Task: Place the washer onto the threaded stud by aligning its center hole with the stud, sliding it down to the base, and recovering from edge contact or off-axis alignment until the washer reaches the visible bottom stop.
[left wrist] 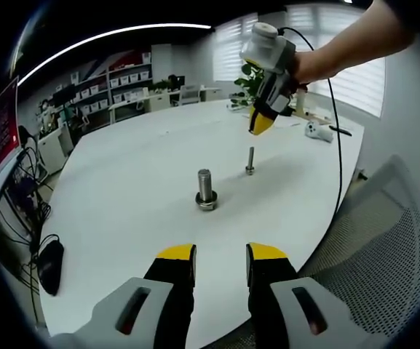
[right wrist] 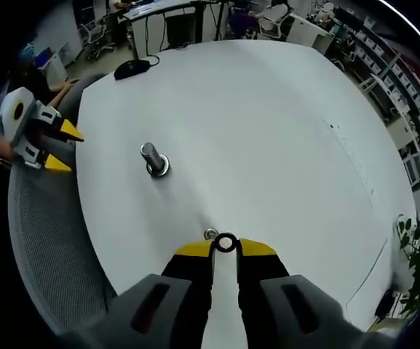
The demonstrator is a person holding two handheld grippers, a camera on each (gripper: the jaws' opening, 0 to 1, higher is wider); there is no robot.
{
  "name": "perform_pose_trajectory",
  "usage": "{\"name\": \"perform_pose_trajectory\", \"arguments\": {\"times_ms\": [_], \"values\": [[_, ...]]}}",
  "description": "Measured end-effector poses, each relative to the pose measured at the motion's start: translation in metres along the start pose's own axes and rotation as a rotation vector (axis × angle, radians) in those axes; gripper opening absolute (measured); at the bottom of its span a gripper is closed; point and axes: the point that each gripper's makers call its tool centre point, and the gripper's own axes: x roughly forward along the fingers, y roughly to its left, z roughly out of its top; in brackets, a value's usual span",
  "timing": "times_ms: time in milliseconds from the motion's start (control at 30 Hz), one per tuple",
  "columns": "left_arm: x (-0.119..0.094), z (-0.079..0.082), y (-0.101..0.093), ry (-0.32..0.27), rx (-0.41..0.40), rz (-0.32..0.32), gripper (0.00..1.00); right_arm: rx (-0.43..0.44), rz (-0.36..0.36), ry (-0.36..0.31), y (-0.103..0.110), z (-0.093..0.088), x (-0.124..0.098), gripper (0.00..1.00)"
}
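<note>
Right tool [right wrist: 225, 246], with its yellow-tipped jaws nearly together, pinches a small metal washer [right wrist: 225, 243] by its edge, so the ring stands up between the tips and its round center hole shows clearly. Just beyond the tips, in the right gripper view, I see the top of a thin stud [right wrist: 210, 234] poking up close beside the washer, slightly to one side, so I judge the hole is near the stud but not yet lined up over it. In the left gripper view the same tool hangs above that slim threaded stud [left wrist: 250, 161], which stands upright on the desk [left wrist: 122, 189] with a small wider base at its foot. Nothing is on the stud yet, so aligning, threading on and sliding down to the base all remain. Nearer to me stands a thicker bolt [left wrist: 206, 189], shiny and cylindrical, with what looks like a ring or nut at its bottom. Left tool [left wrist: 220, 254] is held back low over the desk edge, jaws parted with an open gap and nothing between them. That desk is smooth, matte and white with a rounded edge. A grey mesh chair [left wrist: 384, 247] sits beside it, and a dark computer mouse [left wrist: 50, 265] lies near the far edge.
</note>
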Motion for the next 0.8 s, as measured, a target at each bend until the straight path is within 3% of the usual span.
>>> {"name": "perform_pose_trajectory", "arguments": {"times_ms": [800], "values": [[0.000,0.000,0.000,-0.001,-0.001,0.001,0.25,-0.020,0.039,0.013,0.013,-0.002,0.018,0.13]]}}
